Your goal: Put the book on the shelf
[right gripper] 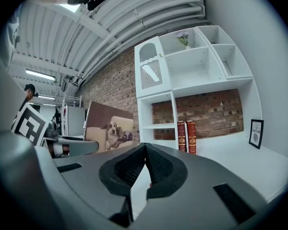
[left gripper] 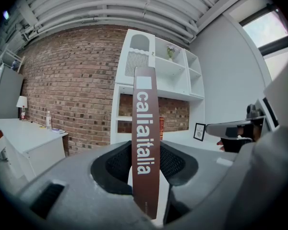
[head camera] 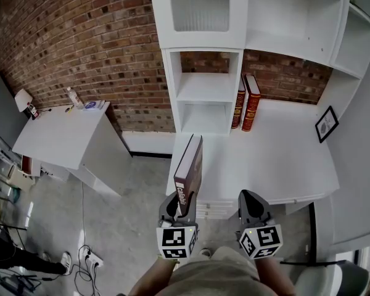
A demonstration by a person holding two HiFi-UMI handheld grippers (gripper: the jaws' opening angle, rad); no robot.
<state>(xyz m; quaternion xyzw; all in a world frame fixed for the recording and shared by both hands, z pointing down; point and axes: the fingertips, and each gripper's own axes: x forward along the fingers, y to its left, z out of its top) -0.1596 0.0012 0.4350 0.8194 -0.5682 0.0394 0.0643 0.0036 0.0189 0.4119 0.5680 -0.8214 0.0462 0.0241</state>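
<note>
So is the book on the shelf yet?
Not yet. Done: the thin brown book is picked up, clamped upright in the left tool. Now: it is held in front of the white shelf unit. Still to do: standing it on a shelf, maybe beside the two red books. The right tool is shut, empty.

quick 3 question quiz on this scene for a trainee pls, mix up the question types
1. True or false: the right gripper is holding the brown book.
2. Multiple choice: where do the two red books stand?
A. upright on the white desk, beside the open cubbies
B. flat on the floor
C. on the low cabinet by the brick wall
3. Short answer: what word runs down the spine of the book clamped in the left gripper?

Key: 1 false, the right gripper's jaws are shut with nothing in them; 2 A; 3 caliaitalia
</note>
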